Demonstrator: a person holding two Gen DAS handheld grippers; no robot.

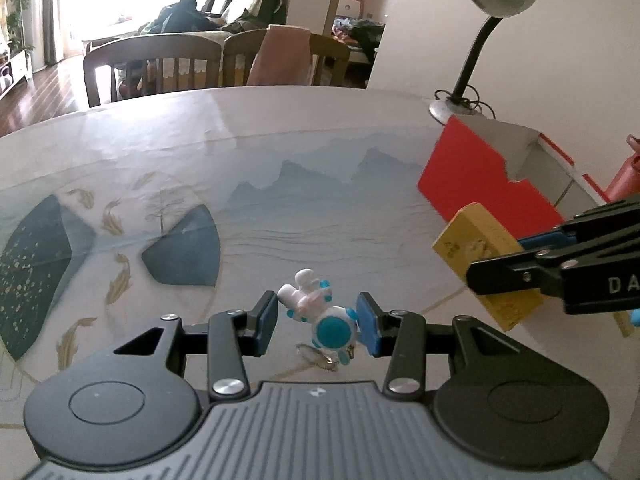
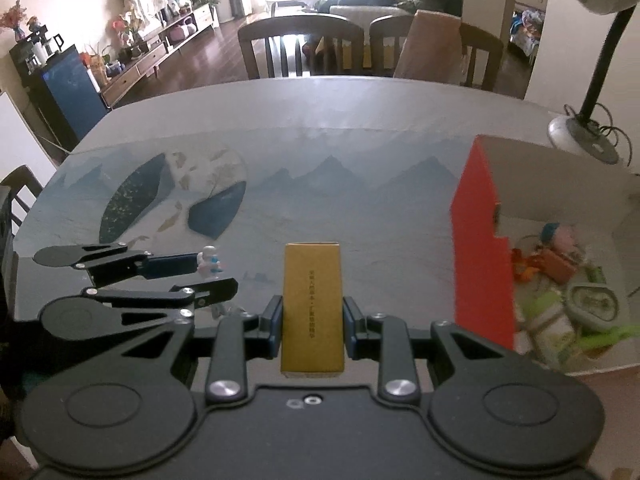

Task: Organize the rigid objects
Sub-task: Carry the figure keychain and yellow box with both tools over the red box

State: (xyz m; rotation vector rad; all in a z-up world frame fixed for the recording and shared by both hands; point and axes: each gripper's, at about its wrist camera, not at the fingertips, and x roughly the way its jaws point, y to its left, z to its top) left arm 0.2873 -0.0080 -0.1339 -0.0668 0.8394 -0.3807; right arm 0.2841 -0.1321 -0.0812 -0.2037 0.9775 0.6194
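Above a table [image 1: 320,208] with a mountain print: left gripper [image 1: 317,322] clamped on a small white-and-blue figurine [image 1: 316,312]; right gripper [image 2: 312,326] gripping a yellow box [image 2: 312,304], beside an open red box [image 2: 480,256] of toys.

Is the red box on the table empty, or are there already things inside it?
Not empty. The right wrist view looks into the open red box, and several small colourful toys lie on its floor.
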